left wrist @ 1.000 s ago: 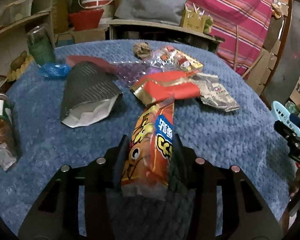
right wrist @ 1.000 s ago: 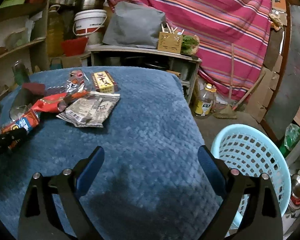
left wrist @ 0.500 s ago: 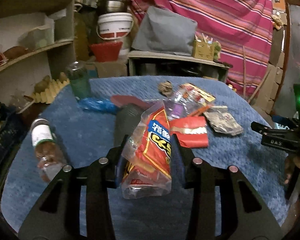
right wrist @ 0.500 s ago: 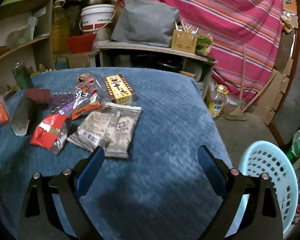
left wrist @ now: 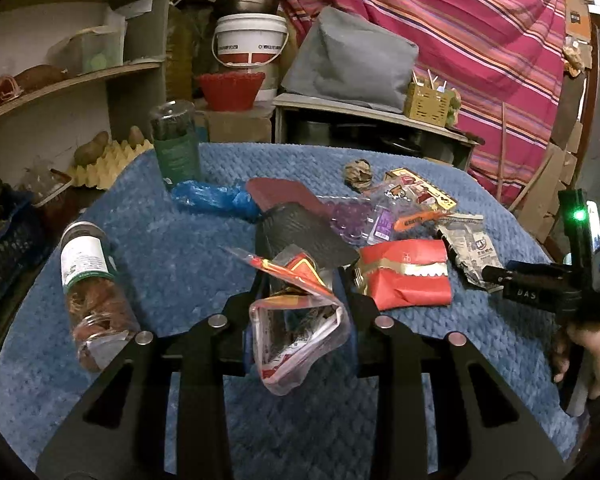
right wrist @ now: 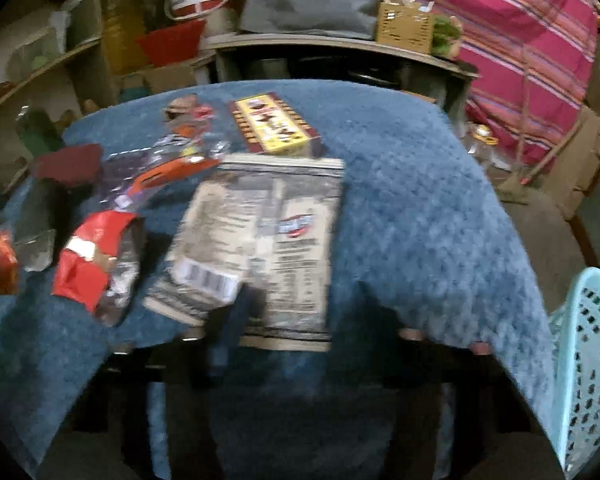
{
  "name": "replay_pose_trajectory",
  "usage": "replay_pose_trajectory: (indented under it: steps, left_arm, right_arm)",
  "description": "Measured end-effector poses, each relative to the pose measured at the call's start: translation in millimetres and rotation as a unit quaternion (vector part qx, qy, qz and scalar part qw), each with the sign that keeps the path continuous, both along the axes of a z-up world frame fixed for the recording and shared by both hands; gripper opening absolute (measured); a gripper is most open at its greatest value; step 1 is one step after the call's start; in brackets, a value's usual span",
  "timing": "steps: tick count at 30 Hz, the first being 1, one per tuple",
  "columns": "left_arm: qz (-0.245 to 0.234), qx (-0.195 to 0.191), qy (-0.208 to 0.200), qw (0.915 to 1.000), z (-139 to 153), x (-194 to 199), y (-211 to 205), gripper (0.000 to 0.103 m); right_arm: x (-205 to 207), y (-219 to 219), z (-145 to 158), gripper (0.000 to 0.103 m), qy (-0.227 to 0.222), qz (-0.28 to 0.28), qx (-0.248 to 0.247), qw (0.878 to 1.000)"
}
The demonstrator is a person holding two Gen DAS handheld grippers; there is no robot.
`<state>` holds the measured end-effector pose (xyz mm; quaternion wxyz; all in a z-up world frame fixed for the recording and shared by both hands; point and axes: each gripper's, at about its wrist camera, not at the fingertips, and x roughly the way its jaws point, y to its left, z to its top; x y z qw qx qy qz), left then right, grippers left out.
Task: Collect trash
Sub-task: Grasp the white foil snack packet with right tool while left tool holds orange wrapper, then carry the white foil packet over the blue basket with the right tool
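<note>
Litter crowded the far half of the blue blanket [left wrist: 172, 256]: a red packet [left wrist: 406, 278], a grey printed pouch [right wrist: 268, 248], a yellow box [right wrist: 274, 124], a lying jar [left wrist: 94, 292]. Bare blanket lay nearer; a pale blue basket [right wrist: 584, 364] stood past its right edge. The left gripper [left wrist: 300, 292], jaws just closing, pinched an orange snack wrapper [left wrist: 298, 322] whose long axis ran away from the camera. The right gripper [right wrist: 284, 356], also closing, was too blurred to judge

On your table [left wrist: 180, 248], the jar [left wrist: 94, 288] lies at the left, the bottle [left wrist: 175, 142] stands far left, and wrappers cluster mid-table. The box [right wrist: 274, 124] lies behind the printed pouch [right wrist: 268, 240]. The basket [right wrist: 584, 364] sits off the table's right edge.
</note>
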<state>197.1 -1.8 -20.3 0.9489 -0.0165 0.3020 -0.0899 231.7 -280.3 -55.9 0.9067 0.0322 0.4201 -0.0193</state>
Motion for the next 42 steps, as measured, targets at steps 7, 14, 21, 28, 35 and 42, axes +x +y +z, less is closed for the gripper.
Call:
replay_pose_trajectory:
  steps: [7, 14, 21, 28, 35, 42]
  left_arm:
    - [-0.002, 0.009, 0.001, 1.0000, -0.9, -6.6, -7.2, 0.031]
    - [0.001, 0.018, -0.008, 0.9998, 8.4, -11.8, -16.3, 0.030]
    - [-0.013, 0.020, -0.028, 0.9993, 26.4, -22.7, -41.8, 0.030]
    - [-0.043, 0.018, -0.044, 0.9979, 39.9, -32.3, -87.5, 0.030]
    - [-0.095, 0.001, -0.041, 0.9947, 45.2, -37.4, -159.7, 0.030]
    - [-0.159, -0.007, -0.040, 0.9865, 50.6, -48.7, -239.9, 0.030]
  right_arm:
    - [-8.9, -6.3, 1.7, 0.007, -0.017, -0.002, 0.014, 1.000]
    - [-34.7, -29.5, 21.9, 0.004, -0.063, -0.018, 0.010, 0.998]
    - [-68.3, -74.2, 34.8, 0.004, -0.086, -0.042, 0.022, 0.995]
    - [-104.7, -118.9, 45.0, 0.004, -0.103, -0.073, 0.019, 0.992]
    - [-153.7, -184.8, 54.9, 0.004, -0.111, -0.128, 0.008, 0.986]
    - [-198.0, -249.4, 59.8, 0.004, -0.110, -0.190, -0.011, 0.976]
